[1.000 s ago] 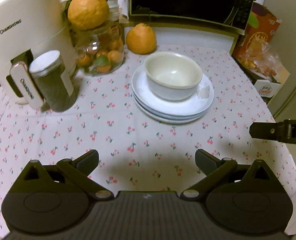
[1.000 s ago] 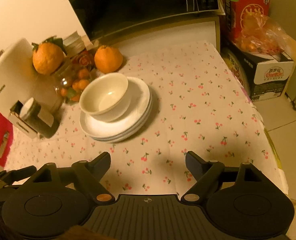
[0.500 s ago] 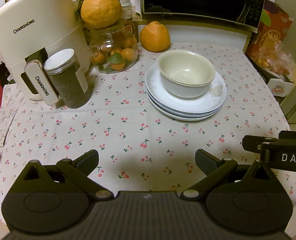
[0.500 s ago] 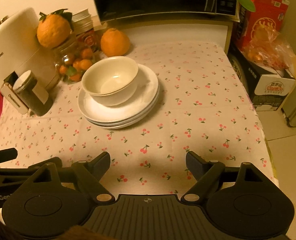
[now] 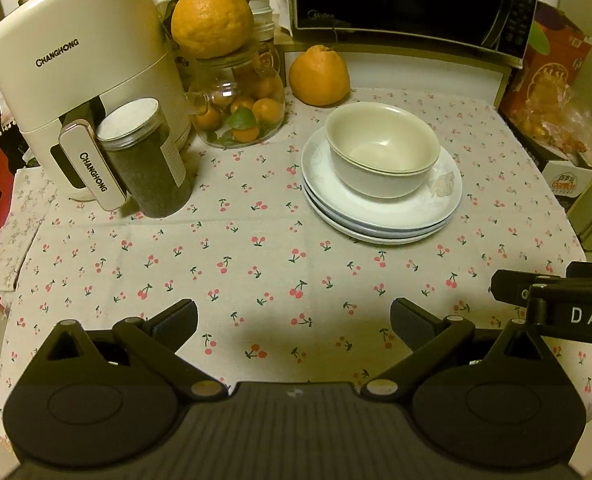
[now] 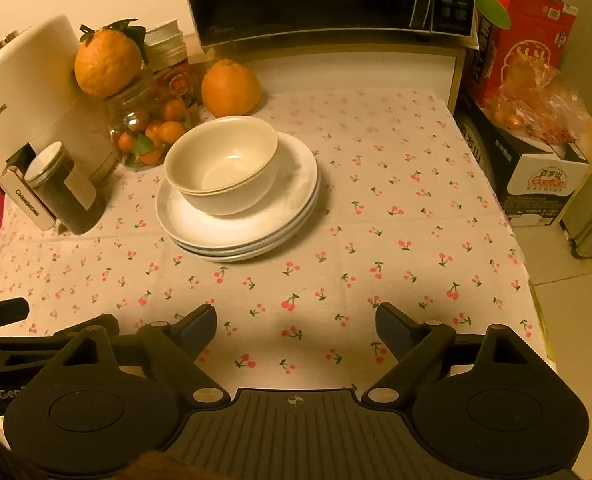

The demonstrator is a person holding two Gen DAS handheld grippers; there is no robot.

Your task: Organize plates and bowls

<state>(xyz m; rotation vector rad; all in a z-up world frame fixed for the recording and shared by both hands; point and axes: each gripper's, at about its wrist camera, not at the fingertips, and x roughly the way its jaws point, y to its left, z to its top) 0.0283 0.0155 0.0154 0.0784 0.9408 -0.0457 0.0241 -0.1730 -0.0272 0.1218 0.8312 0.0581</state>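
Observation:
Cream bowls (image 5: 382,148) are nested together on a stack of white plates (image 5: 448,196) on the cherry-print tablecloth; the bowls (image 6: 221,164) and plates (image 6: 296,200) also show in the right wrist view. My left gripper (image 5: 293,322) is open and empty, held over the cloth near the table's front edge, well short of the stack. My right gripper (image 6: 296,326) is open and empty, also near the front edge. The right gripper's body shows at the right edge of the left wrist view (image 5: 556,300).
A white Changhong appliance (image 5: 79,72), a dark lidded jar (image 5: 145,158) and a glass jar of small oranges (image 5: 239,108) with a big orange on top stand at the back left. Another orange (image 5: 320,76) and a microwave (image 5: 408,0) are behind. Boxes (image 6: 536,152) stand off the table's right edge.
Both grippers have drawn back toward the table's front edge and levelled, so the stack looks farther off. Bowls and plates have not moved. Both grippers stay open.

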